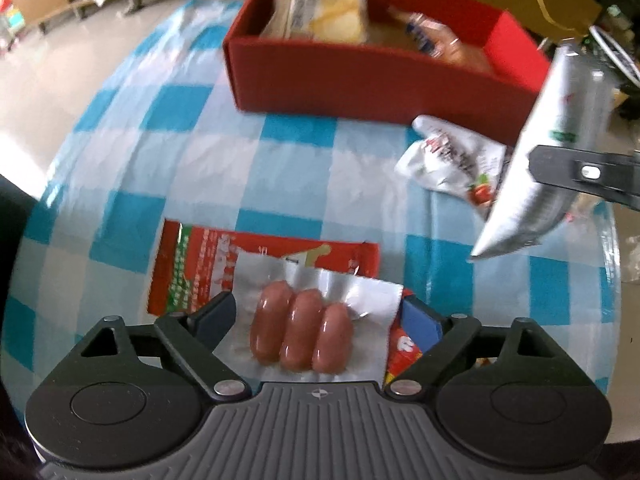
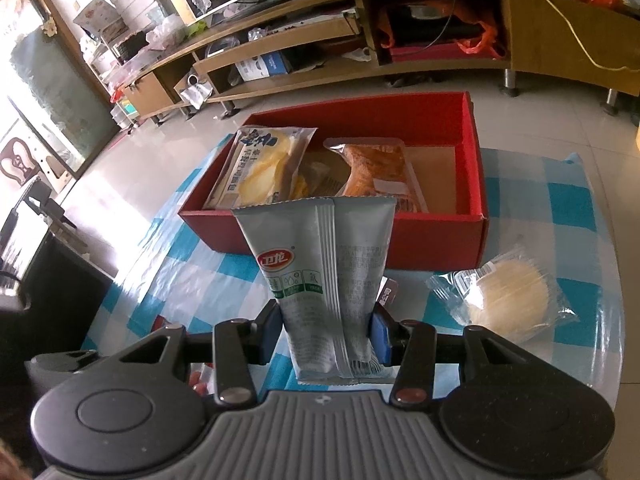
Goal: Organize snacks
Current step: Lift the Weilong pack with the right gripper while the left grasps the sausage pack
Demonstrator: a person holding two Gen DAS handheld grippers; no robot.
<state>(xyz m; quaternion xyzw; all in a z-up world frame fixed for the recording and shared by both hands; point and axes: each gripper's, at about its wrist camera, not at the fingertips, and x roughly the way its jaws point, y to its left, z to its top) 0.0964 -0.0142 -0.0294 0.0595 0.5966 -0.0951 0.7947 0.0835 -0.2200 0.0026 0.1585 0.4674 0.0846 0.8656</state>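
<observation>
My left gripper [image 1: 320, 316] is open around a clear pack of three sausages [image 1: 304, 330], which lies on a red snack packet [image 1: 224, 264] on the checked tablecloth. My right gripper [image 2: 326, 330] is shut on a silver-grey snack pouch [image 2: 324, 280] and holds it upright above the table, in front of the red box [image 2: 436, 236]. The pouch also shows at the right of the left wrist view [image 1: 536, 168]. The box [image 1: 360, 80] holds a yellow chip bag [image 2: 264, 168] and an orange-brown meat pack [image 2: 376, 168].
A white crumpled packet [image 1: 456, 156] lies near the box's front corner. A clear-wrapped round pastry [image 2: 508, 296] lies on the cloth to the right. The blue-and-white tablecloth [image 1: 180, 160] covers a round table. A TV stand [image 2: 360, 36] runs behind.
</observation>
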